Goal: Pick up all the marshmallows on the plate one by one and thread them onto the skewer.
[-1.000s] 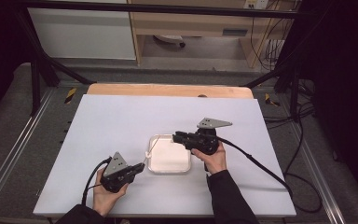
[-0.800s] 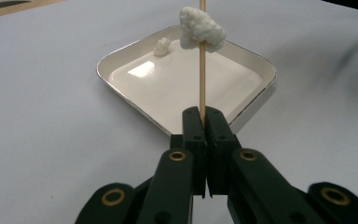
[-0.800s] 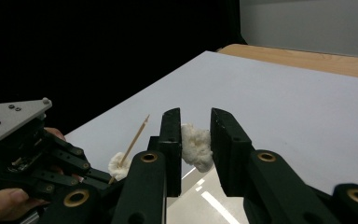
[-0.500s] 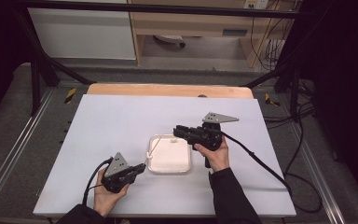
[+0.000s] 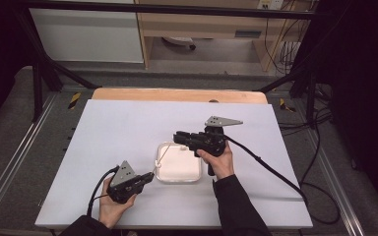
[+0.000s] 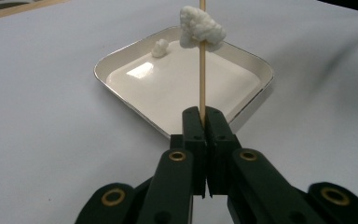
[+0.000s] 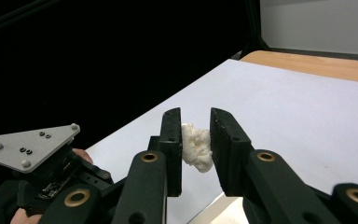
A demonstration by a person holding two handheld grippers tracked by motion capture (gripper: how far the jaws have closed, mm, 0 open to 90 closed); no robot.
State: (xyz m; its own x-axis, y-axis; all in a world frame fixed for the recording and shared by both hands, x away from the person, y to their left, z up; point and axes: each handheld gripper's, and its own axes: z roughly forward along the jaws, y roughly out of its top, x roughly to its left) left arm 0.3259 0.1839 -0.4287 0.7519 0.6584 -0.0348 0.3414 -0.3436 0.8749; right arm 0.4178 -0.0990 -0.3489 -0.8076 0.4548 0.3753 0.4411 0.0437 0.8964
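While the left gripper (image 6: 204,116) has its jaws closed tight on a thin wooden skewer (image 6: 202,65), a soft white lump (image 6: 200,27) with a rough, crumbly surface sits pierced on the skewer, above the far rim of the tray (image 6: 121,51). This tray is square with rounded corners, white and glossy, and a smaller white piece (image 6: 160,47) lies inside it at the far edge. Over the tray's far right corner, the right gripper (image 7: 196,140) holds a second fluffy lump (image 7: 196,147) between its black jaws, which are only partly open. The table (image 5: 128,123) is matte white.
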